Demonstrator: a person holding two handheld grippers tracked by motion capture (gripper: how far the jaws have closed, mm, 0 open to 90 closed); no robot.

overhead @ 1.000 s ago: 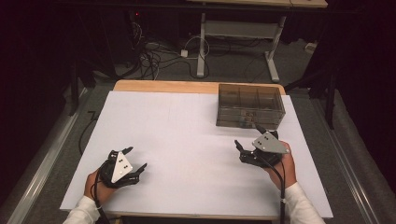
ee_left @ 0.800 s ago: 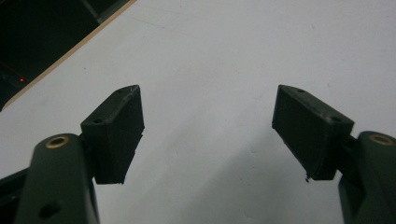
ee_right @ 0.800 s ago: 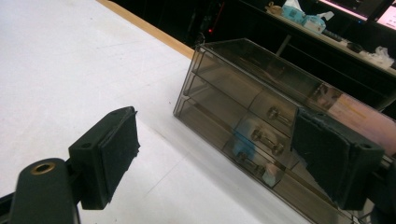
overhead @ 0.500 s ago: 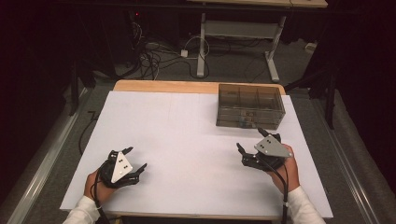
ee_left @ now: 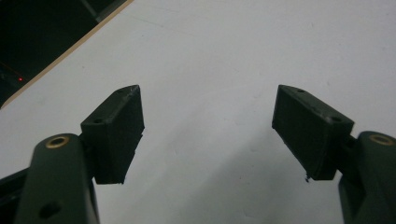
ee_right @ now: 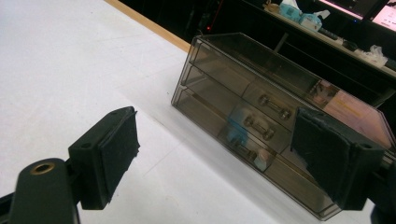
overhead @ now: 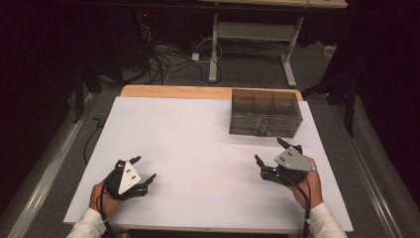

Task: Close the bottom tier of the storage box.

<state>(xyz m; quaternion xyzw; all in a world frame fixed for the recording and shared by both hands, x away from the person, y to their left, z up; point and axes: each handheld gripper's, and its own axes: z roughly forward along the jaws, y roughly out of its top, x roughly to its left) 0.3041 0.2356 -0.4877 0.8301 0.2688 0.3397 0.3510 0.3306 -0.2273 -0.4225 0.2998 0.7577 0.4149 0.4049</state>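
Your left tongs [overhead: 137,168] rest low at the desk's [overhead: 198,134] near left, jaws spread wide over bare white surface. Your right tongs [overhead: 270,157], also gaping and gripping nothing, sit at the near right, slightly closer to you than a second ago. The drawer box [overhead: 265,113] lies beyond them at about 12 o'clock, its long axis running 9 to 3, drawer fronts facing you.
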